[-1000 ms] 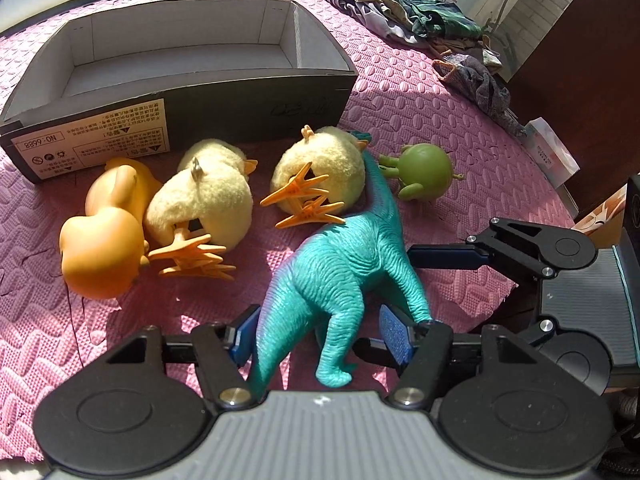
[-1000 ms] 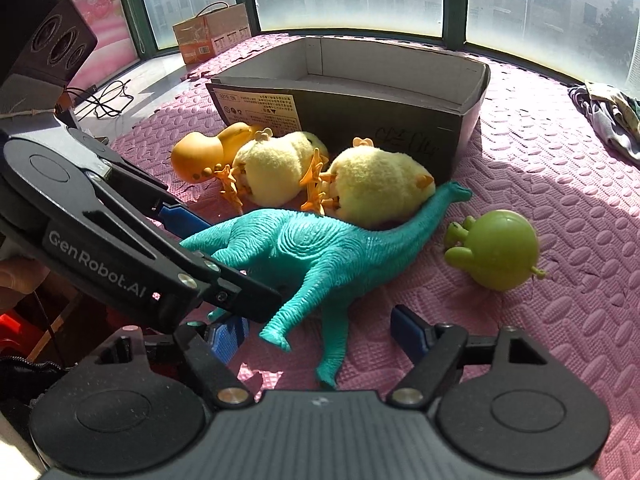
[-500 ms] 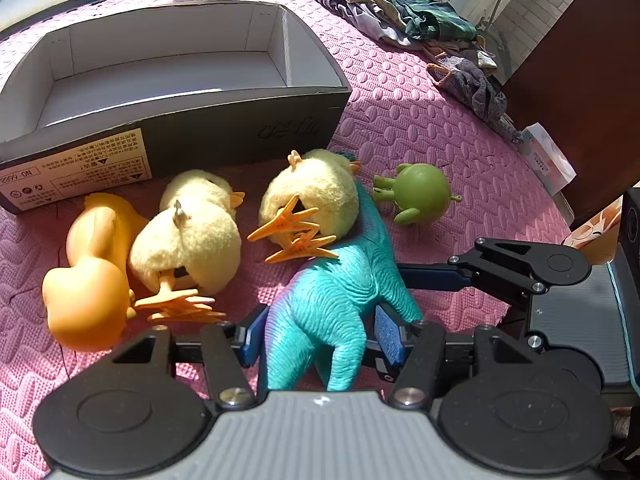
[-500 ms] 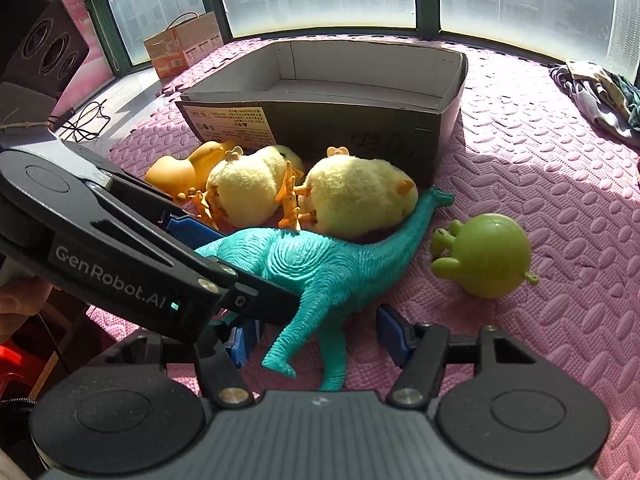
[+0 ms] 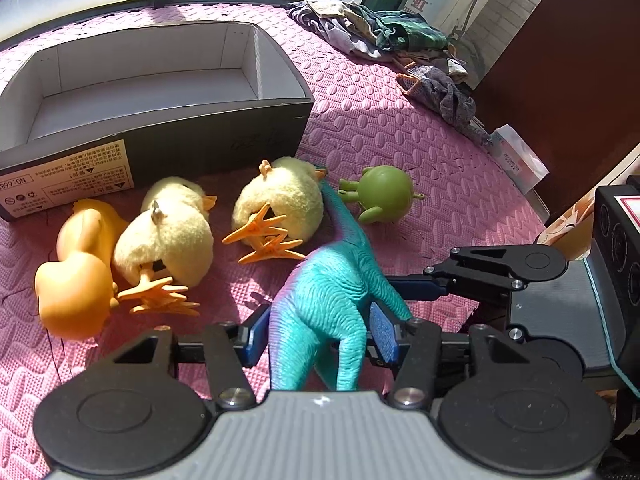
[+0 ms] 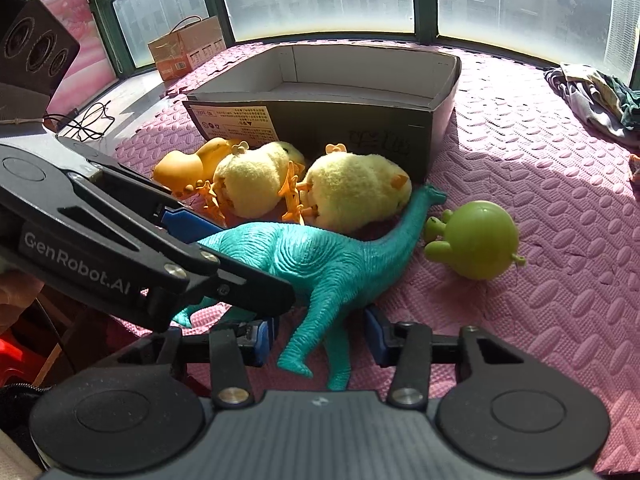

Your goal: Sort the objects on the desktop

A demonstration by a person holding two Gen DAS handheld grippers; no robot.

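A teal toy dinosaur stands on the pink foam mat, its neck toward the open dark cardboard box. My left gripper is closed on the dinosaur's rump, both blue pads against it. In the right wrist view the dinosaur has its legs between the open jaws of my right gripper, with gaps on both sides. Two yellow plush chicks, an orange rubber duck and a green round figure lie in front of the box.
The box is empty. A heap of clothes lies on the mat at the far right. A small cardboard carton sits by the window. A dark cabinet stands at the right.
My left gripper has moved forward over the dinosaur's hindquarters and closed its pads on the body. The right gripper has come slightly closer around the legs and stays open.
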